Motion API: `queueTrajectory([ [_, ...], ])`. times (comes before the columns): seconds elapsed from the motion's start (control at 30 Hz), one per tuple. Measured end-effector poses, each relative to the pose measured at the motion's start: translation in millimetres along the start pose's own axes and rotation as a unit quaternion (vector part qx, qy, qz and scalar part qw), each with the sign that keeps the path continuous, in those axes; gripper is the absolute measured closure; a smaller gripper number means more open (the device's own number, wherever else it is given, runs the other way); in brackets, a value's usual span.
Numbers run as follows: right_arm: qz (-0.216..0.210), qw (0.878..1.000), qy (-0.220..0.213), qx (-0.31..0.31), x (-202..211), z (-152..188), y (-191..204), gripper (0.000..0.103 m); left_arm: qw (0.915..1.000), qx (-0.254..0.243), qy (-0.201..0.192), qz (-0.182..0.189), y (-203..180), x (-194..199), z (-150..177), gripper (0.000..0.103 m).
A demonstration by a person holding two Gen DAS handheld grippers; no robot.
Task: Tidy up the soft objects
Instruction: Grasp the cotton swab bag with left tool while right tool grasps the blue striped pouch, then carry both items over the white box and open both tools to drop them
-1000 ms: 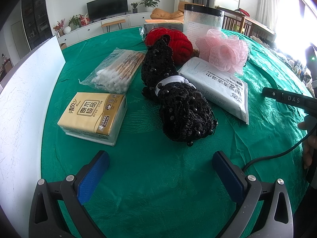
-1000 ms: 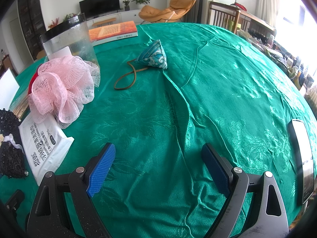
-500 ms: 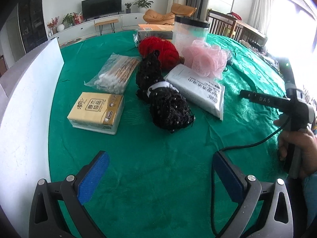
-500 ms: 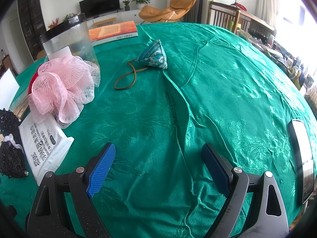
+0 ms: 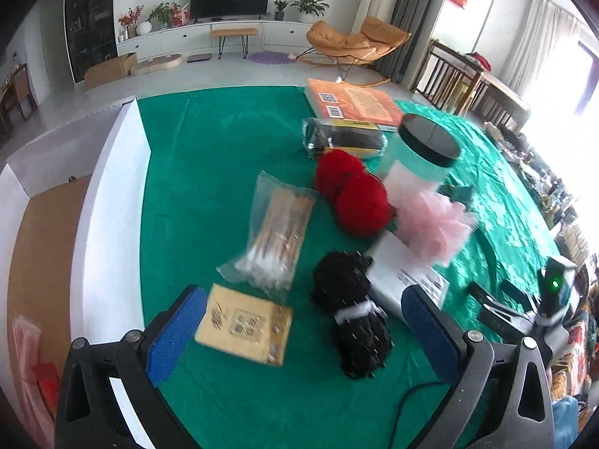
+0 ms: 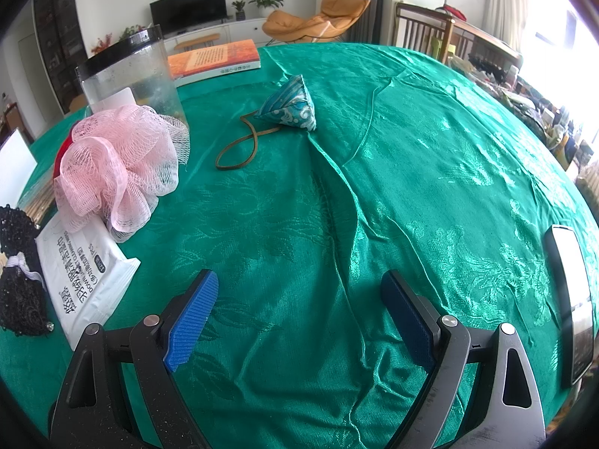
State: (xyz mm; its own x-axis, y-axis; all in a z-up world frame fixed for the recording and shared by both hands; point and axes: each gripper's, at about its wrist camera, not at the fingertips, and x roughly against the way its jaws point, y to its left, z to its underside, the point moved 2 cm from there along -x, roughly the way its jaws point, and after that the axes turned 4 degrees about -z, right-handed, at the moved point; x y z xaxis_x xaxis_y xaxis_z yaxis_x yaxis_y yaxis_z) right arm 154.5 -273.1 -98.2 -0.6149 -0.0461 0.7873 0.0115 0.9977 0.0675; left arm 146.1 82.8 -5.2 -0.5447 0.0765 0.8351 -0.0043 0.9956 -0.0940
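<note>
Nearby, both claws wide and empty: left claw [image 5: 299, 331] above tissue pack [image 5: 244, 324], right claw [image 6: 299, 316] over bare tablecloth [image 6: 411, 157].

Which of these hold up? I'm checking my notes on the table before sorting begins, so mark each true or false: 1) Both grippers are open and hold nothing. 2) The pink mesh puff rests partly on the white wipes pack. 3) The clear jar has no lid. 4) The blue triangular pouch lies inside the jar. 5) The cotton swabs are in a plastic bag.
1) True: the left gripper and right gripper have their fingers spread, with nothing between them.
2) True: the pink mesh puff overlaps the white wipes pack.
3) False: the clear jar wears a black lid.
4) False: the blue triangular pouch lies on the green cloth, apart from the jar.
5) True: the cotton swabs sit in a clear bag.
</note>
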Motion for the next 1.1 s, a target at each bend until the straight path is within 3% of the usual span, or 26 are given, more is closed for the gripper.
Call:
queueTrajectory([
  [0.17,0.000,1.000,0.000,0.000,0.1,0.2,0.2,0.012,0.9971,-0.028,0.056,-0.042,6.1,-62.3,-44.3,0.001],
  [0.4,0.000,1.000,0.000,0.000,0.2,0.4,0.3,0.012,0.9883,-0.057,0.127,-0.062,1.3,-131.1,-40.4,0.009],
  [0.47,-0.003,1.000,0.001,0.000,0.2,0.1,-0.2,0.012,0.9867,-0.057,0.141,-0.058,3.7,-137.9,-33.8,0.041],
  [0.5,-0.011,1.000,0.000,-0.005,0.7,-0.8,-1.8,0.012,0.9887,-0.052,0.130,-0.055,6.1,-135.6,-32.5,0.046],
  [0.53,-0.033,0.999,-0.007,-0.023,2.2,-4.5,-8.1,0.013,0.9900,-0.052,0.118,-0.057,7.7,-132.3,-32.5,0.062],
  [0.57,-0.056,0.997,-0.017,-0.045,3.2,-8.7,-15.9,0.014,0.9906,-0.054,0.111,-0.059,9.2,-129.6,-33.1,0.066],
  [0.67,-0.076,0.990,-0.028,-0.118,-5.9,-35.4,-49.1,0.014,0.9935,-0.040,0.098,-0.041,15.9,-119.4,-33.5,0.071],
  [0.77,-0.097,0.984,-0.028,-0.150,-20.0,-75.8,-63.5,0.014,0.9955,-0.021,0.090,-0.018,23.0,-108.5,-35.1,0.071],
  [0.83,-0.112,0.983,-0.030,-0.141,-30.1,-103.8,-58.2,0.014,0.9966,-0.009,0.082,-0.003,25.1,-99.5,-37.5,0.071],
  [0.9,-0.126,0.985,-0.002,-0.114,-53.0,-128.7,-42.6,0.014,0.9973,0.000,0.072,0.008,18.6,-96.7,-39.5,0.071],
  [1.0,-0.113,0.990,0.045,-0.065,-87.9,-142.9,-18.9,0.020,0.9982,0.007,0.055,0.023,21.7,-75.6,-41.0,0.071],
  [1.03,-0.092,0.992,0.071,-0.052,-99.3,-142.6,-15.2,0.046,0.9984,0.009,0.048,0.028,23.6,-66.4,-40.9,0.072],
  [1.07,-0.059,0.996,0.057,-0.033,-95.7,-146.6,-13.1,0.057,0.9985,0.011,0.041,0.034,25.7,-58.4,-40.3,0.071],
  [1.1,-0.064,0.995,0.065,-0.037,-94.2,-146.6,-14.5,0.057,0.9985,0.013,0.033,0.041,28.1,-48.6,-39.3,0.071],
])
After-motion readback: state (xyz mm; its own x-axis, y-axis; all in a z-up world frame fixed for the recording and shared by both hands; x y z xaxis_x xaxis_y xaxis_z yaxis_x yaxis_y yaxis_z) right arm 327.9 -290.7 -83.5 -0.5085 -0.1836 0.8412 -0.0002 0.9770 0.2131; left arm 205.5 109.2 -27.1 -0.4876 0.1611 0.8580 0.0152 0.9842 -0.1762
